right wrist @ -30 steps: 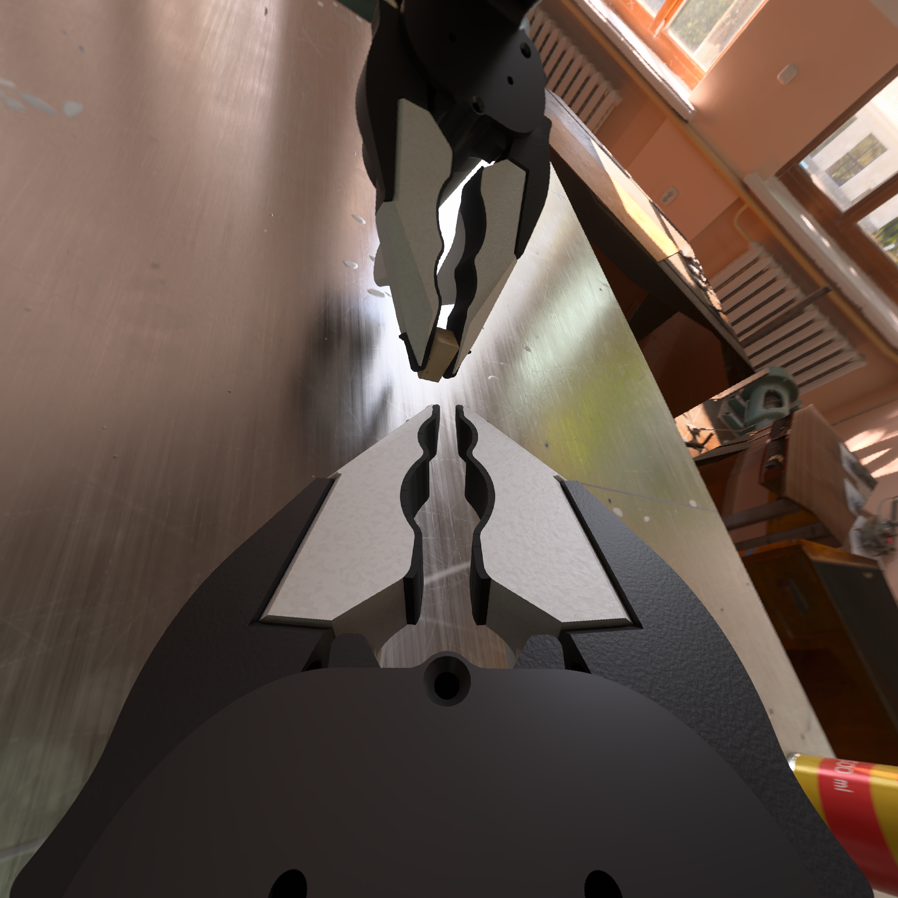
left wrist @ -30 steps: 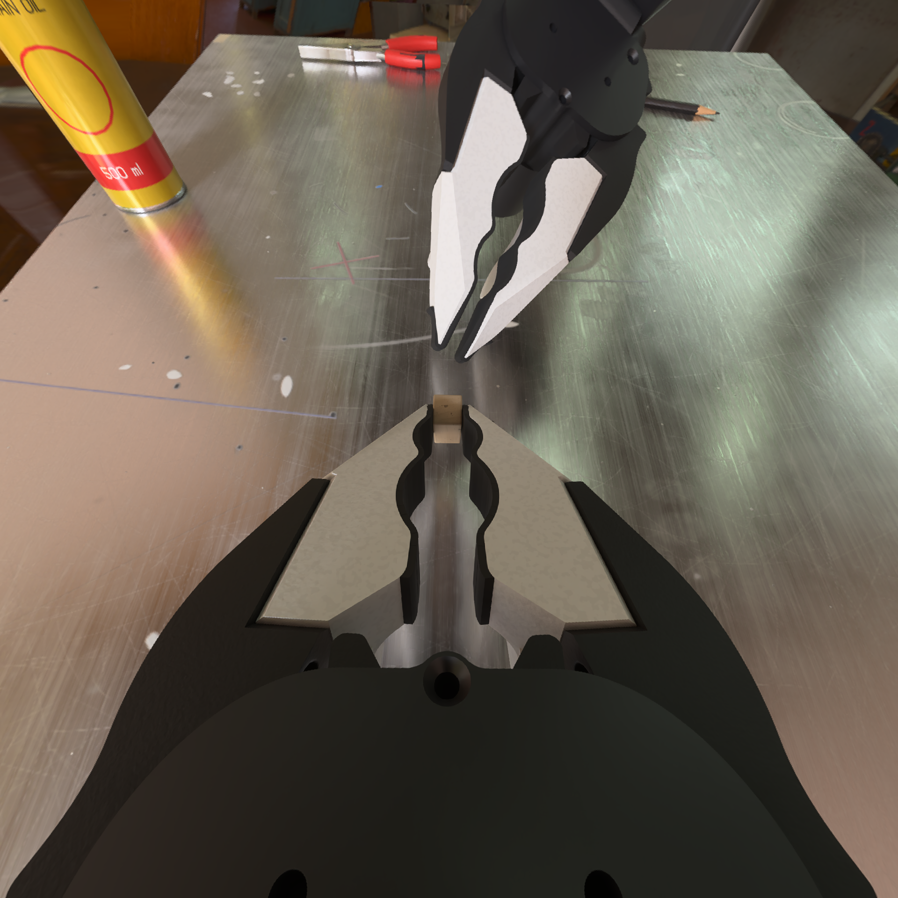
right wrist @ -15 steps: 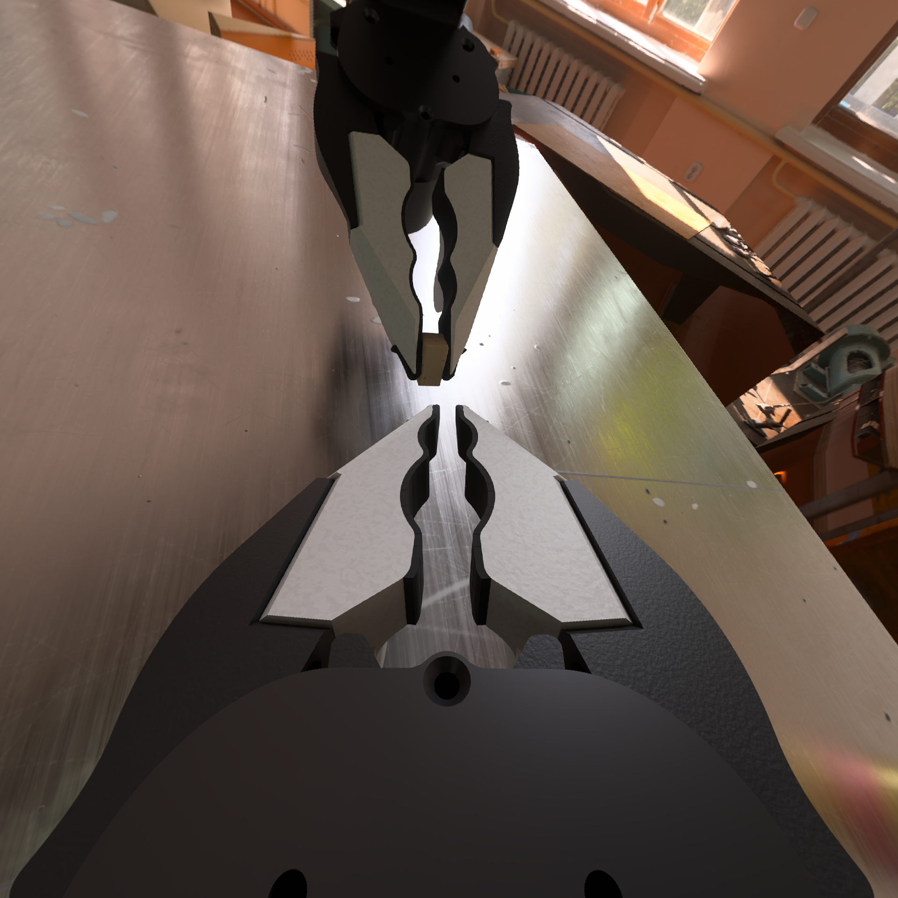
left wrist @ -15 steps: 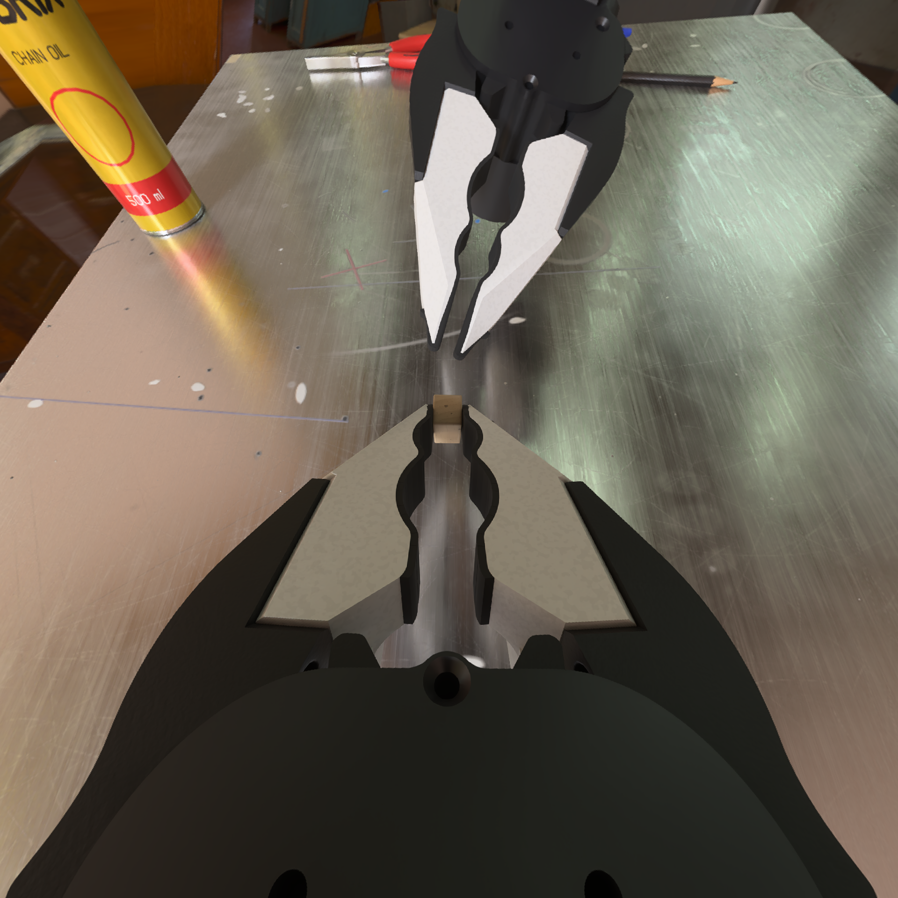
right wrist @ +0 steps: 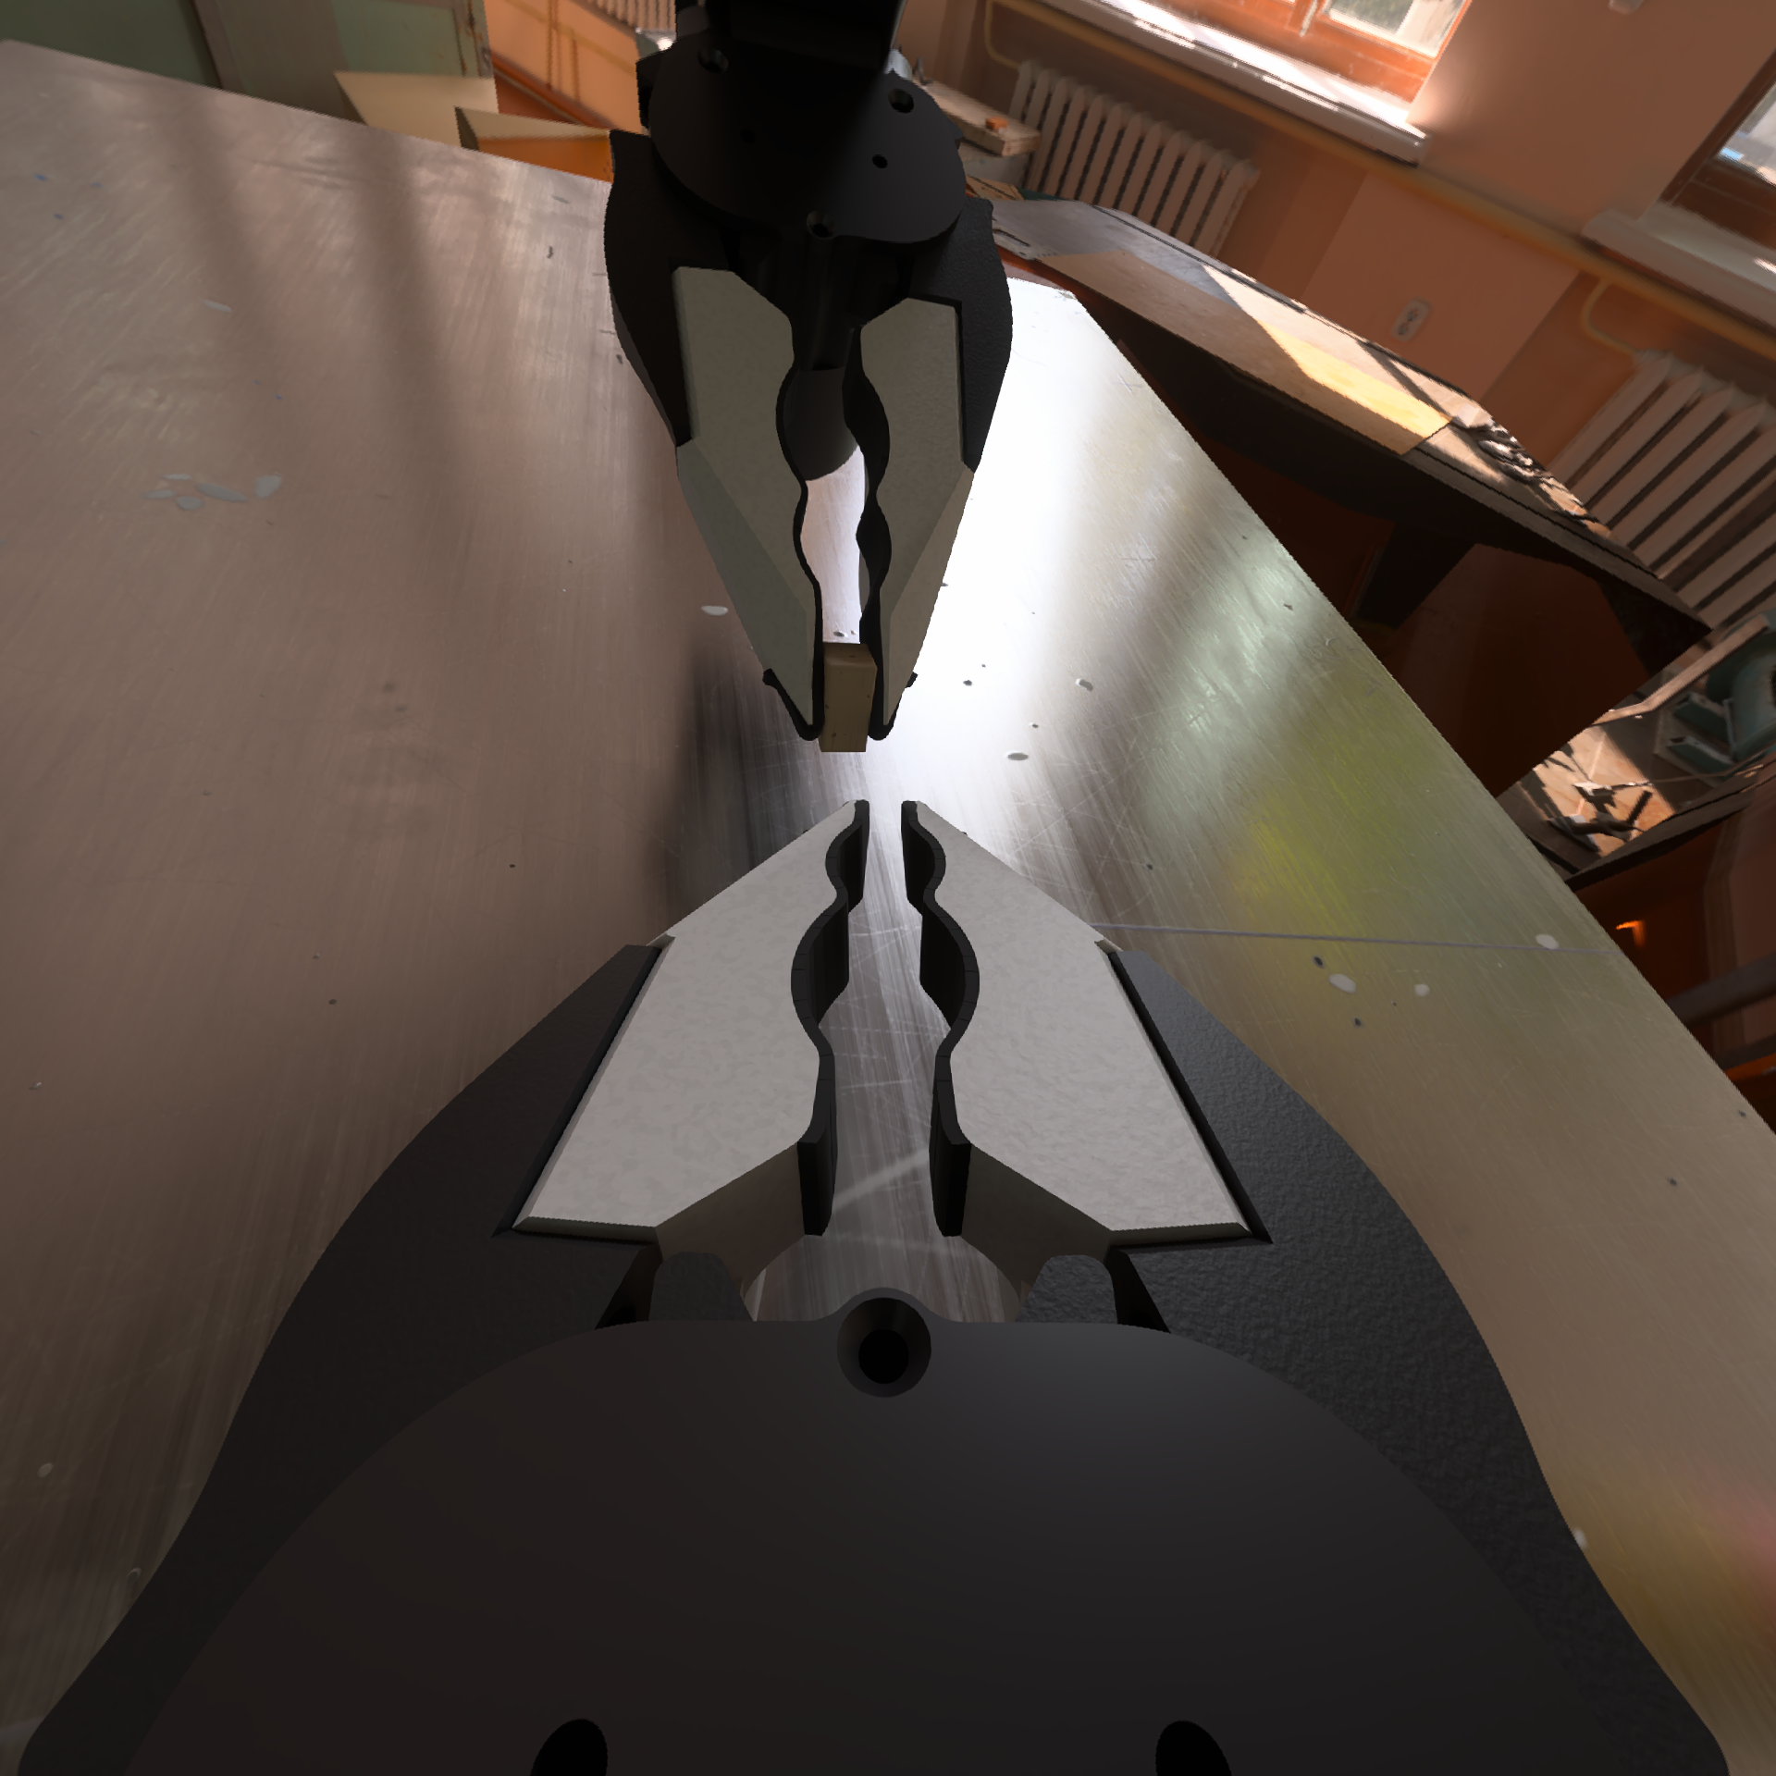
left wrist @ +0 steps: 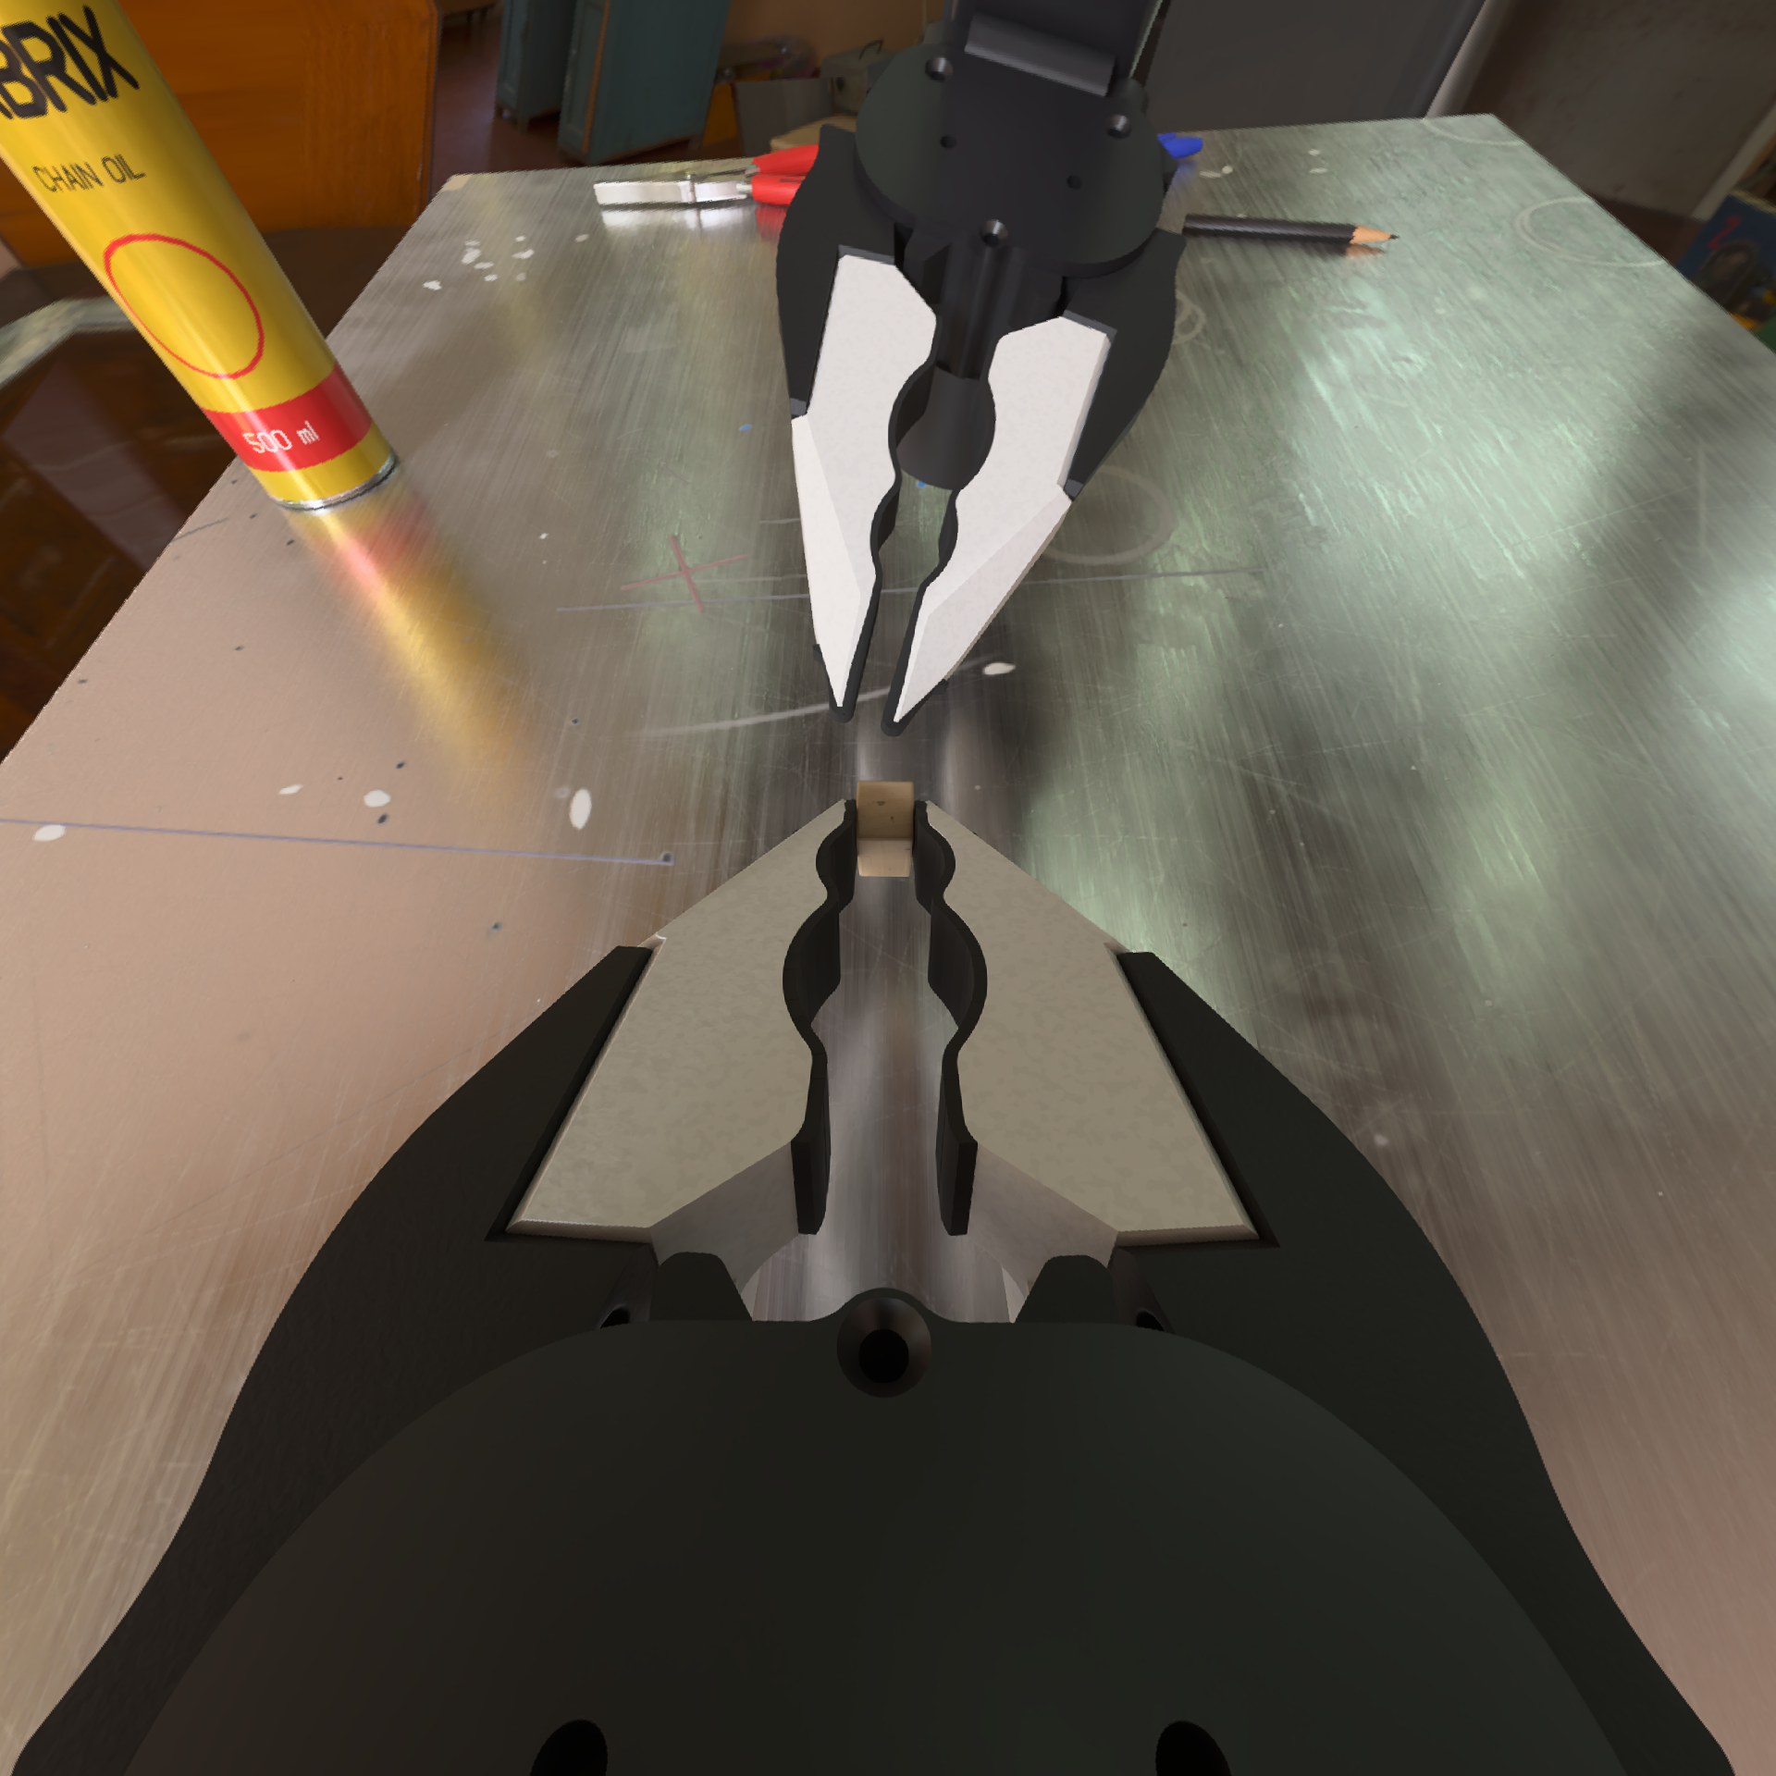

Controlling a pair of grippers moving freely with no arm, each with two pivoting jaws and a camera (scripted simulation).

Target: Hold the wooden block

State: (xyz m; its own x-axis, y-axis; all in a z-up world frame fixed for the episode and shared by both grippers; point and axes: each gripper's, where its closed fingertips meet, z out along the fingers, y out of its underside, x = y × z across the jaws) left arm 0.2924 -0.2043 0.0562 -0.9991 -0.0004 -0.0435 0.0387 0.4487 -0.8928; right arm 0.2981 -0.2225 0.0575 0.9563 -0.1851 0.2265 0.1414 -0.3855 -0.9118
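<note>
A small pale wooden block (left wrist: 884, 828) is clamped between the tips of my left gripper (left wrist: 884, 817), held above the metal table (left wrist: 1345, 769). In the right wrist view the same block (right wrist: 846, 709) shows at the left gripper's tips (right wrist: 848, 730), straight ahead. My right gripper (right wrist: 882, 812) has its jaws nearly closed with a narrow gap and nothing between them. It faces the left gripper tip to tip, a short way from the block. In the left wrist view the right gripper (left wrist: 868, 719) hangs just beyond the block.
A yellow and red spray can (left wrist: 192, 288) stands at the table's left edge. Red-handled scissors (left wrist: 711, 185) and a pencil (left wrist: 1288, 231) lie at the far end. Workbenches (right wrist: 1345, 404) and radiators (right wrist: 1134, 163) stand beyond the table's right edge.
The right gripper has swung from tilted to straight, in line with the left gripper. The left gripper keeps its hold on the block. Both views have shifted to show more of the table.
</note>
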